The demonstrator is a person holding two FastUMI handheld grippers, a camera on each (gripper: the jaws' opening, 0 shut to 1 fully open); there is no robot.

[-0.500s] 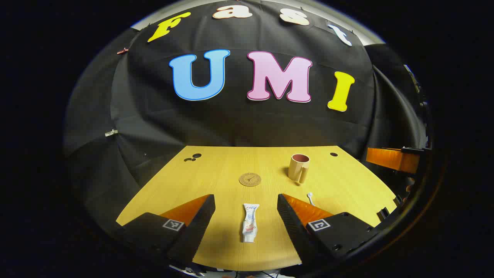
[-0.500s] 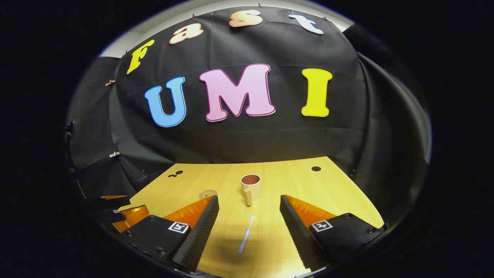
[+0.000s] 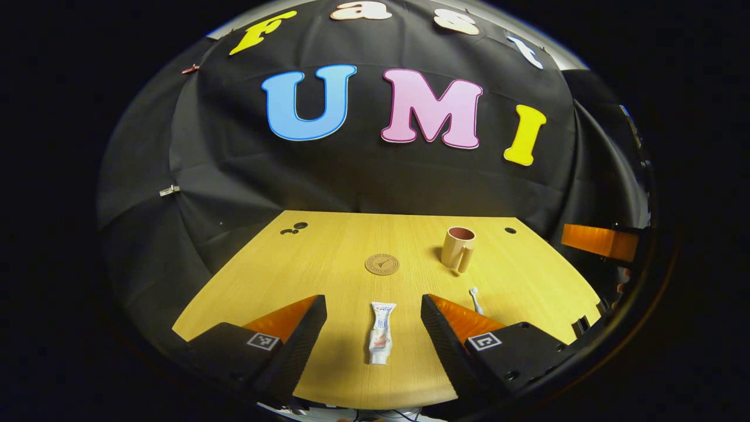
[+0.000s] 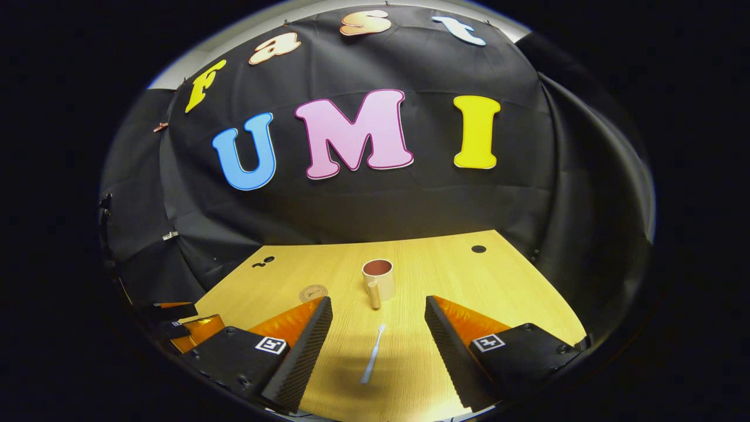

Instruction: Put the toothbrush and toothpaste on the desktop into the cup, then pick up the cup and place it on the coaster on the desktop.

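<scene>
Jaws apart both sides; toothpaste (image 3: 381, 332) lengthwise; toothbrush (image 4: 373, 354) lengthwise, head cupward.

In the left gripper view, bare table (image 3: 328, 258) spreads across the frame's centre left; the cup (image 3: 457, 248), centre right, seemingly alone stands tall there.

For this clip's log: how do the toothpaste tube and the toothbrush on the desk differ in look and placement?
The white toothpaste tube is broad and flat with printing; the pale toothbrush is a thin plain stick. The tube lies between the left gripper's open fingers, the toothbrush between the right gripper's. Both lie flat on the yellow wooden desktop, untouched, outside the beige handled cup.
</scene>
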